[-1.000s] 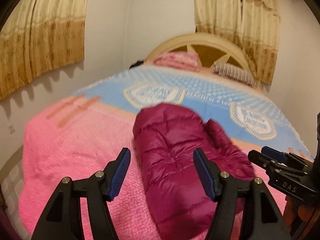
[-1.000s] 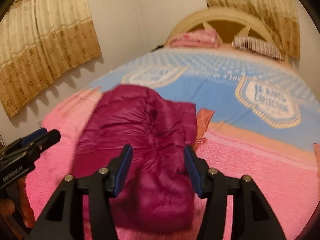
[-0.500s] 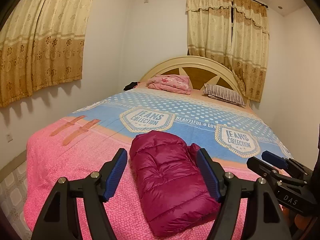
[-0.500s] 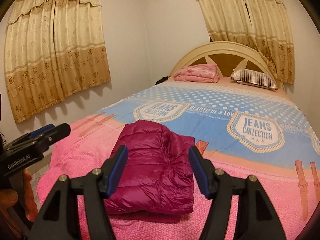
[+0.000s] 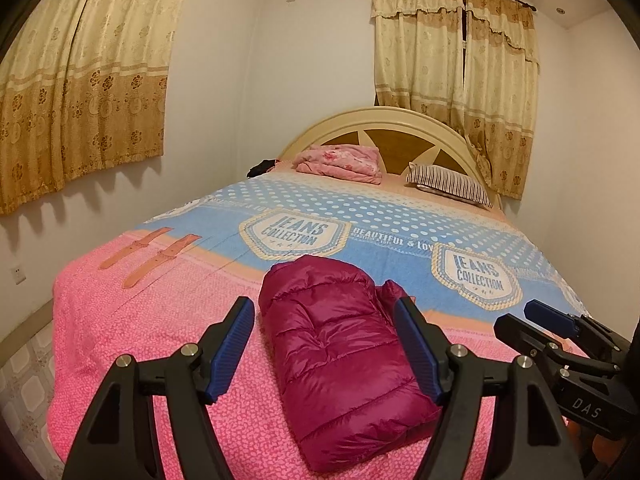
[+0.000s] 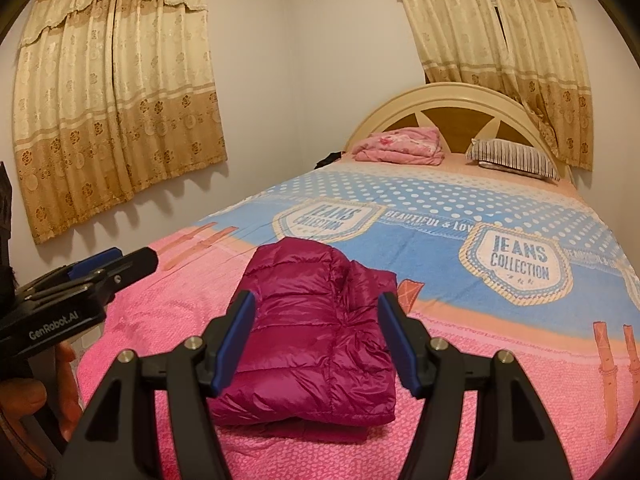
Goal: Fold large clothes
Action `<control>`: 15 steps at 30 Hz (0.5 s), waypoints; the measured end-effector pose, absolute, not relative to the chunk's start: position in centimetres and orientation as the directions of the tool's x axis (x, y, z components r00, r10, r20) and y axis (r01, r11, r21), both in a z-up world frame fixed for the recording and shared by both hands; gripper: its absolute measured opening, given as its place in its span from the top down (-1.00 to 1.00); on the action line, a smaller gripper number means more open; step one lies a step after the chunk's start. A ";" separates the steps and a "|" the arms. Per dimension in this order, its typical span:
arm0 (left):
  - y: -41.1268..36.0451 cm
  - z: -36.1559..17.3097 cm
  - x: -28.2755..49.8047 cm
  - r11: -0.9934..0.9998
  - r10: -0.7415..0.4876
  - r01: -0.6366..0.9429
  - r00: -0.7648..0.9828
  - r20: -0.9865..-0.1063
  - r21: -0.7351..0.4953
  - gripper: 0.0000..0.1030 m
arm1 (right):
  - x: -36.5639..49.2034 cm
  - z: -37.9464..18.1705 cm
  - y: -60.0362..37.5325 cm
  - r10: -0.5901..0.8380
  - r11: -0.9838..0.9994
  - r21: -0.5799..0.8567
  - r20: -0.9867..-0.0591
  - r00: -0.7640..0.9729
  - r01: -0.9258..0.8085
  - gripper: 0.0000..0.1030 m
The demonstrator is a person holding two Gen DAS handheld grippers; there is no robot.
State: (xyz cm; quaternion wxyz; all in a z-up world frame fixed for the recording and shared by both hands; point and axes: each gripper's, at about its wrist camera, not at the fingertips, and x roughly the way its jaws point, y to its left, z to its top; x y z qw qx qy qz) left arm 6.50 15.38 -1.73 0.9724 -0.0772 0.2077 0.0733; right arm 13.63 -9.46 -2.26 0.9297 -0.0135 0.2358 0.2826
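While folded jacket lies on bed, both hand-held grippers hover agape, prob. clear.

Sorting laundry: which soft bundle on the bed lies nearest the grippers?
The magenta puffer jacket, folded on the pink end; the pink quilt and striped pillow lie by the headboard.

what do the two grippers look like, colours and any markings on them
Both are black plastic two-finger tools with ribbed blue pads and silver bolts at the joints. The left gripper reads "GenRobot.AI" in white on its side; the right gripper reads "DAS". No cables or sleeves show.
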 end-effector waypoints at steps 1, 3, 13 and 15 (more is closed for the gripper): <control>15.3 -1.8 6.5 0.977 0.112 -0.175 0.903 -0.416 -0.118 -0.41 | 13.6 -2.3 -9.4 0.519 0.840 0.109 -0.446 0.730 -0.531 -0.29; 15.3 -1.8 6.5 0.978 0.111 -0.174 0.902 -0.416 -0.117 -0.41 | 13.5 -2.3 -9.4 0.520 0.840 0.110 -0.446 0.729 -0.532 -0.29; 15.0 -1.9 6.5 0.977 0.117 -0.179 0.902 -0.416 -0.112 -0.41 | 13.5 -2.5 -9.3 0.523 0.837 0.113 -0.448 0.725 -0.535 -0.30; 15.1 -1.9 6.5 0.978 0.117 -0.178 0.902 -0.416 -0.111 -0.41 | 13.4 -2.5 -9.2 0.525 0.836 0.112 -0.449 0.723 -0.537 -0.30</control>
